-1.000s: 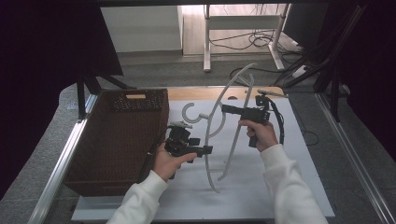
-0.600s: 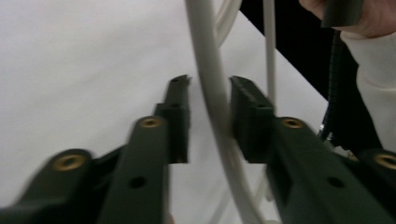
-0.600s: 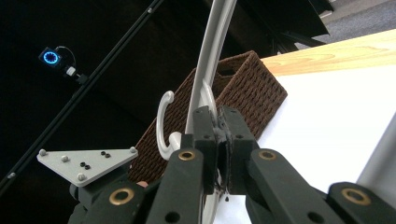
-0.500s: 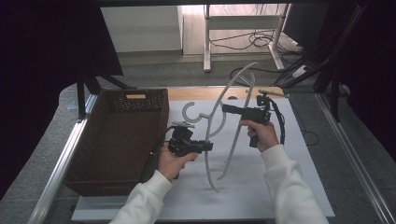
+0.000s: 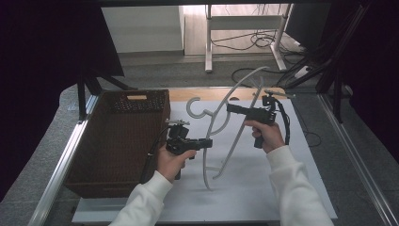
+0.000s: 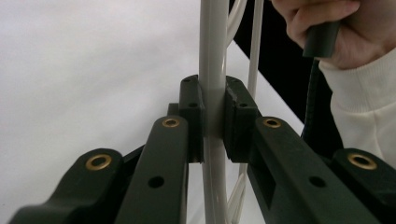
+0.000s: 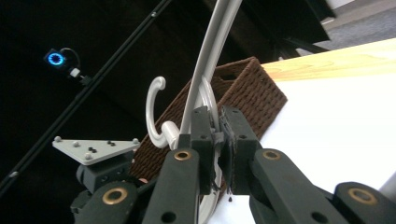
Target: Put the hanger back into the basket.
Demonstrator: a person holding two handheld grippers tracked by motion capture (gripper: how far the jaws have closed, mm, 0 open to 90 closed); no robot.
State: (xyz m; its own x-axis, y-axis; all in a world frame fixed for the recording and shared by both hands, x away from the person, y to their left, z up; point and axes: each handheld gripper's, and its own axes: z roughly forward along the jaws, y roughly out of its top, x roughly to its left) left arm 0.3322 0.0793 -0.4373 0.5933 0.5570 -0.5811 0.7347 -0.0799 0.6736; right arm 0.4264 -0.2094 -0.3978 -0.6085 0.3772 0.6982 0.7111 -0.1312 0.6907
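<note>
Smooth plastic hanger (image 5: 221, 136), rough woven wicker basket (image 5: 117, 141).

High view: dim and soft, dark surround at left and right edges, daylight from the floor (image 5: 155, 26) at top centre, faint shadows on the white table (image 5: 263, 188). Left gripper view: table blown out to white, near jaws blurred. Right gripper view: black upper left, blue LED ring (image 7: 55, 59) glowing.

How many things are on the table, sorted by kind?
Coat hangers: 2, white, held together
Basket: 1, brown wicker
Hand-held grippers: 2, left and right, each shut on a hanger
Total: 5
</note>
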